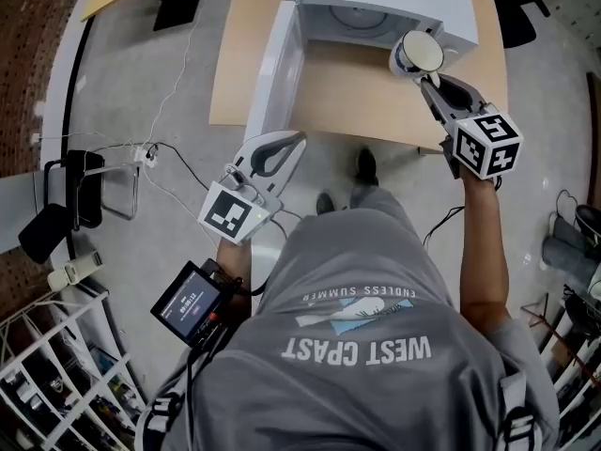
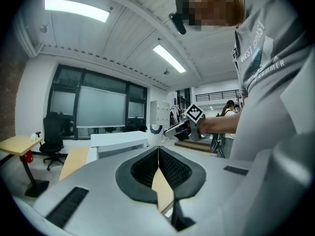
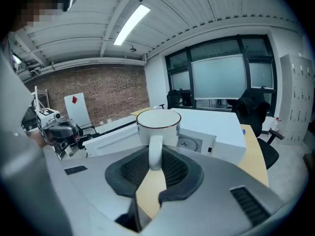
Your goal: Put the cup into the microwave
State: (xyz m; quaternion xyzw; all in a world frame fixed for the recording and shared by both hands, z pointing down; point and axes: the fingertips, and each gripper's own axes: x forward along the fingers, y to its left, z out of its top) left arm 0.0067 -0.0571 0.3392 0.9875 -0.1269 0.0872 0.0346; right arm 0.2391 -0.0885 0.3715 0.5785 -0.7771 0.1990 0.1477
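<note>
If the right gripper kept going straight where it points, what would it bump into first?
The right gripper carries the cup in front; next in line is the open microwave, probably its mouth or front frame, though depth is unclear.

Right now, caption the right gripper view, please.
Right hand-held gripper grips the cup by its handle before the open microwave.

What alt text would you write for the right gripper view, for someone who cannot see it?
The right tongs grip an upright white cup by its handle, in front of a white microwave that sits on a wooden table with its door open. Behind are a brick wall and large windows.
</note>
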